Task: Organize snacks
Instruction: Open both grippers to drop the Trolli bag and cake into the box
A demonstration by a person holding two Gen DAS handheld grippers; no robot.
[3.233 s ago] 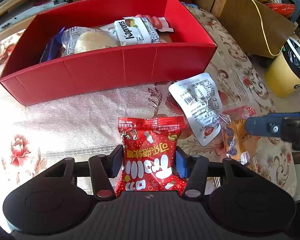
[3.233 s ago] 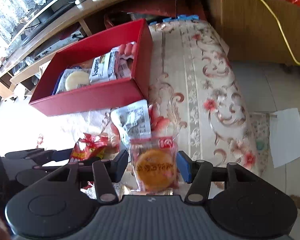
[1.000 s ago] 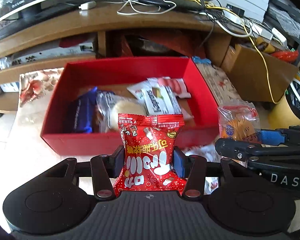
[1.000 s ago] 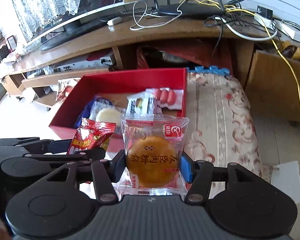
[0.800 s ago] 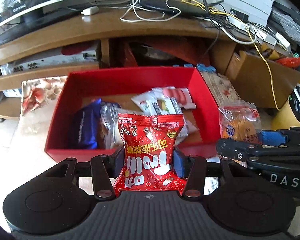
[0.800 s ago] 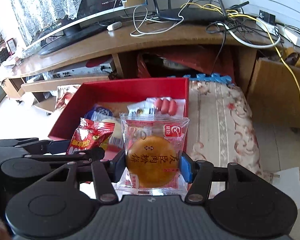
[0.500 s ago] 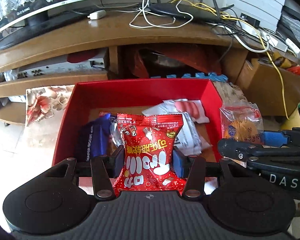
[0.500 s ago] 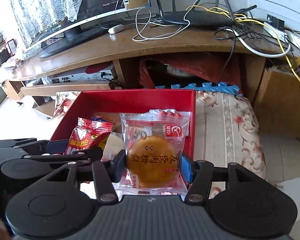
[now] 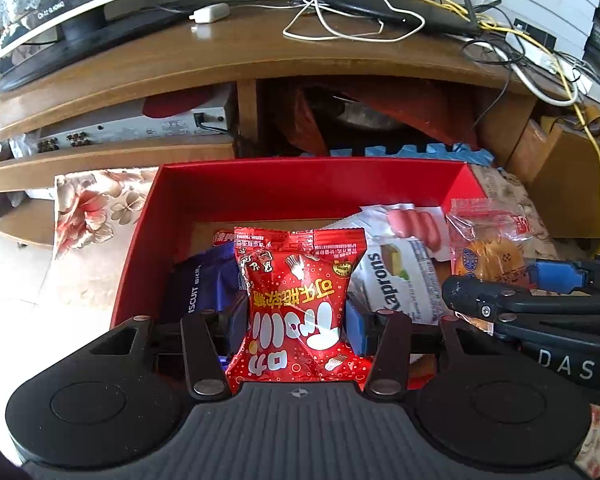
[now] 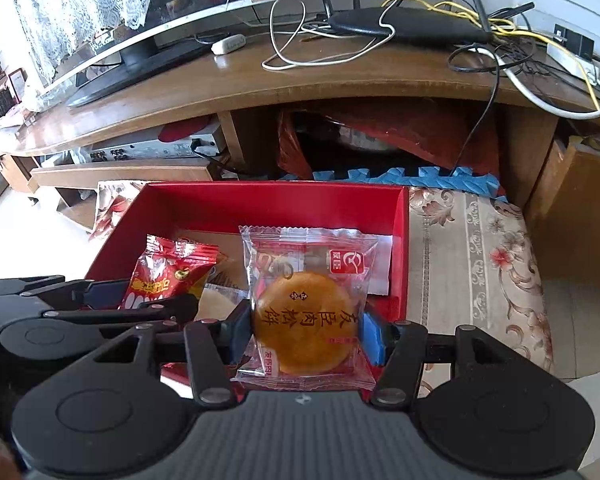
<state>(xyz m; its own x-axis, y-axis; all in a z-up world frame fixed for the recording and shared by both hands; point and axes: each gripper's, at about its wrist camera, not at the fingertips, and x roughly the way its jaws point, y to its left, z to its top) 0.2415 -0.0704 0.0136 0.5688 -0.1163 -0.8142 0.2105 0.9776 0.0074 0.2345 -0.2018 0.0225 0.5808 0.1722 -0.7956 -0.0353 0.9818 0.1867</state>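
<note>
Hovering now over red box, seemingly

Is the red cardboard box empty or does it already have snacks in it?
Not empty. The red cardboard box already holds a dark blue biscuit packet, a white Kaprons packet and a sausage packet.

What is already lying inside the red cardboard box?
Inside the red cardboard box: a blue biscuit packet, a white Kaprons wafer packet and a white sausage packet. The held red snack bag covers the middle of the floor, so anything there is hidden.
</note>
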